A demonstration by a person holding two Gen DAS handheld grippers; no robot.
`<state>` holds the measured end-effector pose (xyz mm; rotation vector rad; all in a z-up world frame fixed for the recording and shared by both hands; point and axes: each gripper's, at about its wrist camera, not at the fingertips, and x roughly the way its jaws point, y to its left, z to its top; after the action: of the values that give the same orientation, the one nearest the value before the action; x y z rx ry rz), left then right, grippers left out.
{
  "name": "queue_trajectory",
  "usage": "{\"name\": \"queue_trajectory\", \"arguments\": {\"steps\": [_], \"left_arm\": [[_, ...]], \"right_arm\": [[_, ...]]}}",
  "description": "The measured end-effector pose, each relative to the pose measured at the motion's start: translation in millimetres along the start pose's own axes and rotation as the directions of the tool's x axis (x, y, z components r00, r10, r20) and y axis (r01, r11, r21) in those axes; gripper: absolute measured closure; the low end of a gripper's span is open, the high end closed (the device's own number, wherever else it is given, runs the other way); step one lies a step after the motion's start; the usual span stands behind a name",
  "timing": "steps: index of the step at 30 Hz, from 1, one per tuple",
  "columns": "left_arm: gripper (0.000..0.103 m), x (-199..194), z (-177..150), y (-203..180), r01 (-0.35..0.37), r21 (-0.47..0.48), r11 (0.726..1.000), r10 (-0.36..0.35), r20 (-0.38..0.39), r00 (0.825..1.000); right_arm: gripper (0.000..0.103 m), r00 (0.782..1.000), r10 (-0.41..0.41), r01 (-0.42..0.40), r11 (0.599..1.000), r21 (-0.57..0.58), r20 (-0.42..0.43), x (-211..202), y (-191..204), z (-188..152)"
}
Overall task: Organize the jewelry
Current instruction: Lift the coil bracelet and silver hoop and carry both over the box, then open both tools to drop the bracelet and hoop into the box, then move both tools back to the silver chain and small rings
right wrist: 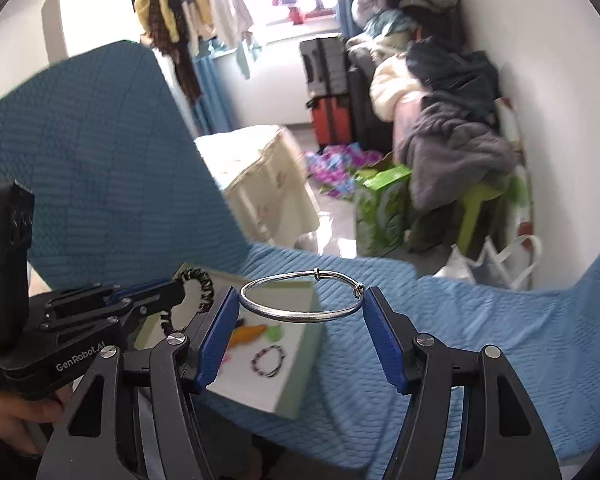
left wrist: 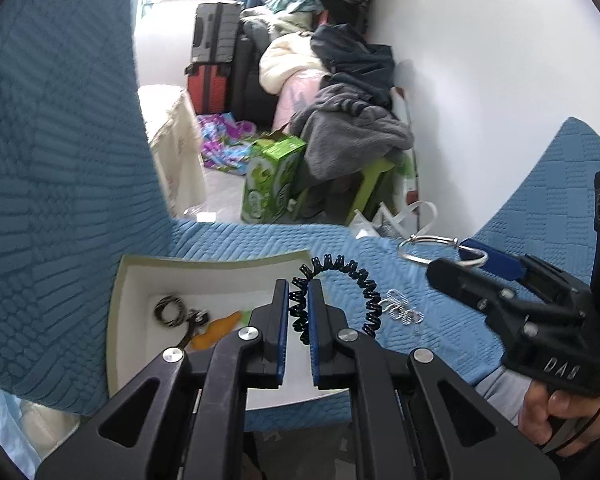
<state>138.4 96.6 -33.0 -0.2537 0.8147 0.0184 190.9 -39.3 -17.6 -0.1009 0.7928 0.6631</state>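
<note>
The left gripper (left wrist: 298,304) is pinched narrow on a black spiral hair tie (left wrist: 360,292) above the right edge of the white tray (left wrist: 118,320). The right gripper (right wrist: 302,312) grips a silver bangle (right wrist: 300,300) across its wide jaws, above the tray's far right corner. Blue quilted cover (right wrist: 480,340) lies bare to the right. Only the left view shows clear hair clips (left wrist: 404,310); only the right shows a beaded bracelet (right wrist: 268,360).

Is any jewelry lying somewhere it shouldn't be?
Yes. A clear, sparkly piece lies loose on the blue cover, outside the white tray that already holds other pieces.
</note>
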Motion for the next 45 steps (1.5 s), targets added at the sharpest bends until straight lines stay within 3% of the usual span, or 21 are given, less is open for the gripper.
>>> {"name": "queue_trajectory", "arguments": {"steps": [10, 15, 23, 26, 28, 31, 37, 45], "left_arm": [[0.094, 33, -22, 41, -0.039, -0.073, 0.997, 0.031, -0.103, 0.994], [0.094, 54, -32, 48, -0.084, -0.078, 0.993, 0.068, -0.182, 0.981], [0.094, 59, -34, 55, -0.081, -0.102, 0.991, 0.062, -0.181, 0.981], [0.086, 54, -32, 58, -0.074, -0.120, 0.990, 0.053, -0.170, 0.984], [0.066, 49, -30, 57, -0.049, -0.120, 0.992, 0.030, -0.157, 0.987], [0.052, 39, -26, 54, -0.061, -0.112, 0.992, 0.046, -0.135, 0.990], [0.041, 14, -15, 41, -0.061, -0.122, 0.991, 0.054, -0.066, 0.996], [0.040, -12, -1, 0, -0.013, -0.076, 0.997, 0.016, 0.030, 0.999]], "right_arm": [[0.041, 0.991, 0.030, -0.035, 0.999, -0.034, -0.133, 64, 26, -27], [0.040, 0.983, 0.029, -0.038, 0.998, -0.049, -0.182, 86, 30, -37], [0.039, 0.967, 0.009, -0.031, 0.996, -0.082, -0.254, 109, 29, -45], [0.039, 0.969, 0.019, -0.044, 0.995, -0.095, -0.247, 107, 31, -42], [0.039, 0.972, 0.026, -0.052, 0.993, -0.108, -0.233, 101, 33, -40], [0.036, 0.977, 0.033, -0.057, 0.993, -0.107, -0.209, 91, 33, -34], [0.036, 0.990, 0.040, -0.055, 0.992, -0.109, -0.133, 52, 26, -21], [0.036, 1.000, 0.007, -0.006, 0.995, -0.104, 0.009, -10, 4, -6]]}}
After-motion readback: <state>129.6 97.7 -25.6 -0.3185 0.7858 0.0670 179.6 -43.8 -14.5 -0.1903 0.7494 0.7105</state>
